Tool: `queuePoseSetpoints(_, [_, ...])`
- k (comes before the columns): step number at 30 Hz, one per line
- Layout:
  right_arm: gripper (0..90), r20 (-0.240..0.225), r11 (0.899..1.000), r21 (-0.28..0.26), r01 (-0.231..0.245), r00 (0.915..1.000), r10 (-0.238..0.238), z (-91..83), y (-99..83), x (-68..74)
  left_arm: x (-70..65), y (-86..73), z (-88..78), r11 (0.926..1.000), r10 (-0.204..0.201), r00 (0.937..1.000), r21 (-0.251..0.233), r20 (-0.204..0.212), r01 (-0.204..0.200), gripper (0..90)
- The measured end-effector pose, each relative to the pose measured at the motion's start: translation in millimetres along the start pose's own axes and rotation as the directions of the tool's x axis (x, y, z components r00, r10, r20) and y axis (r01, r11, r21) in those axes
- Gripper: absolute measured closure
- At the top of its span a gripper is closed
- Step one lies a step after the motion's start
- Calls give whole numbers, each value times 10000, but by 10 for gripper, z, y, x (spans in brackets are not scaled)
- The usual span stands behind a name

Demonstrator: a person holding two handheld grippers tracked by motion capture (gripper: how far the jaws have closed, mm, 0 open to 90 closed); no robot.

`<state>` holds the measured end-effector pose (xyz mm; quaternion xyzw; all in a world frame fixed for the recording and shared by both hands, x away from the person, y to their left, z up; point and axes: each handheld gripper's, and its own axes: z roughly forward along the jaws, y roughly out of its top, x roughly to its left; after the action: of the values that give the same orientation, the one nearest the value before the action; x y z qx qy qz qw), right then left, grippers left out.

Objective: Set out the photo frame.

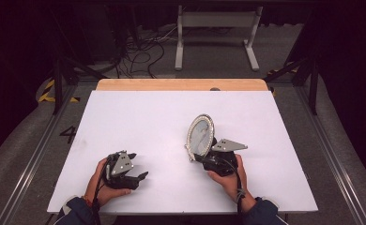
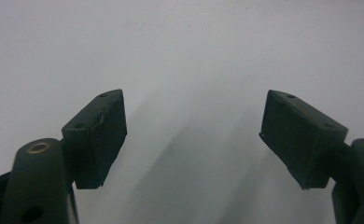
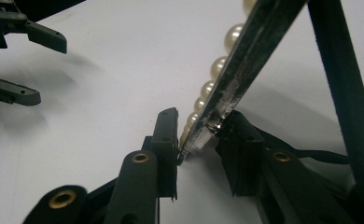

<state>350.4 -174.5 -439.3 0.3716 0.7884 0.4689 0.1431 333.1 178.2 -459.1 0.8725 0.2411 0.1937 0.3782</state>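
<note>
Mirror [image 1: 200, 134], oval w/ a pearl-bead rim, stands nearly upright on the white bench [image 1: 139, 112], its lower edge sitting in the right claw [image 1: 203, 156]. Right gripper view: mirror's thin edge [image 3: 245, 60] runs up & away from betw. the two black jaws, pearls [image 3: 217, 66] on the side facing the left-hand jaw; the jaws sit close on either side of the frame's bottom edge, both seem to touch it, so clamped on the mirror. A black prop leg [image 3: 341, 88] slants down behind the glass, on the far side from the pearls. Person's right hand [image 1: 228, 180] wraps the gripper body just behind the claw. Left claw [image 1: 139, 177] is well apart from the mirror, off to the right claw's left, held low over bare bench by the left hand [image 1: 103, 185]. Left gripper view: its jaws stand wide apart w/ nothing betw. them, just white surface & soft shadow beyond. Same left claw [image 3: 17, 65] also shows far off at the upper left of the right gripper view, spread.
</note>
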Motion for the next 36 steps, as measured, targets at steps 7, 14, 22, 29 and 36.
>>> queuePoseSetpoints(7, [700,289,9971,251,718,9969,-725,-69,-6,20,7,-6,4,9999,-159,9999,46,48,159,230])
queuePoseSetpoints(14, [675,441,9969,94,785,9959,-788,-107,-31,23,0,-3,17,9998,-135,9999,135,98,133,224])
queuePoseSetpoints(22, [566,1202,9949,-718,713,9908,-624,-30,-30,69,-1,-2,31,9998,-99,9999,192,102,97,224])
queuePoseSetpoints(29, [634,1127,9945,-1025,202,9936,-86,57,-2,65,-7,3,40,9998,-39,9999,181,121,37,224])
queuePoseSetpoints(36, [745,776,9961,-880,-9,9970,77,42,11,-11,-20,12,58,9998,-13,9999,215,136,10,223])
